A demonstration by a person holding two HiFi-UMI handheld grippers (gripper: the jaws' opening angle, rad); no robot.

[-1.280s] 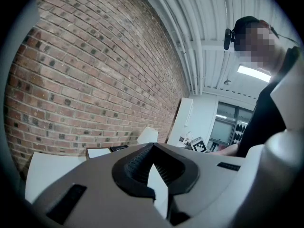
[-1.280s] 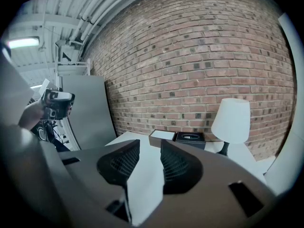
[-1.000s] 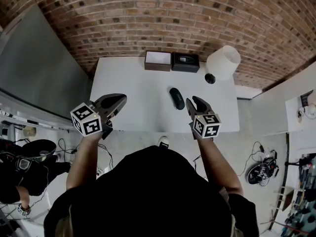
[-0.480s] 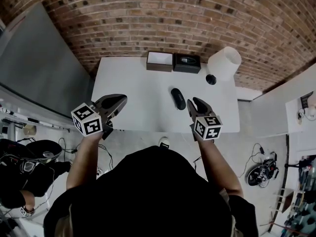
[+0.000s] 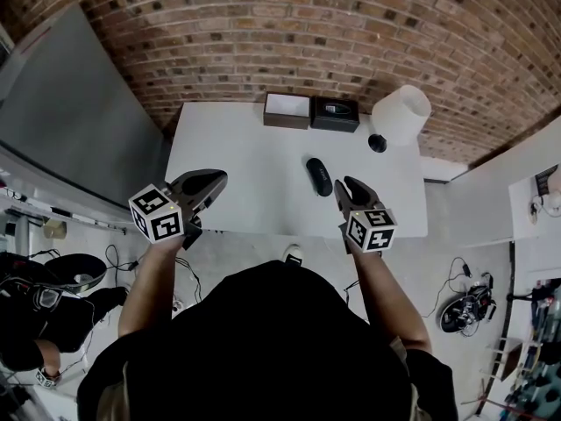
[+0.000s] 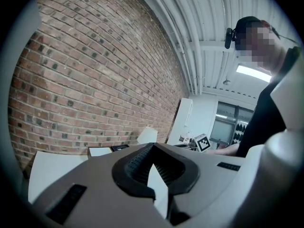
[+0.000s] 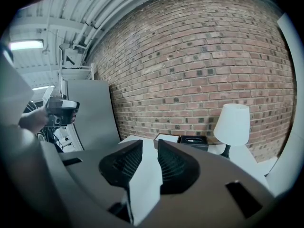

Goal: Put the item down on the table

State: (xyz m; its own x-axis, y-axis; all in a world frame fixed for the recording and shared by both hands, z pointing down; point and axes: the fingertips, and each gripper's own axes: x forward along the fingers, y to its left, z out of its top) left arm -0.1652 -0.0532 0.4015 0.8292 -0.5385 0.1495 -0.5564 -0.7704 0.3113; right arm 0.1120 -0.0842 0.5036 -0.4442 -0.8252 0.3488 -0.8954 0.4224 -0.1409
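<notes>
A black oblong item lies flat on the white table, right of its middle. My right gripper hovers just to the item's right, over the table's front edge, apart from it. In the right gripper view the jaws are shut with nothing between the ribbed pads. My left gripper hangs over the front left edge, well away from the item. Its jaws meet at the tip, shut and empty. The item is hidden in both gripper views.
At the table's back stand a brown box with a white top and a black box. A white lamp stands at the back right. A grey board leans to the left, and a brick wall runs behind.
The whole head view has drifted slightly. Both grippers and the black item keep their places relative to the table.
</notes>
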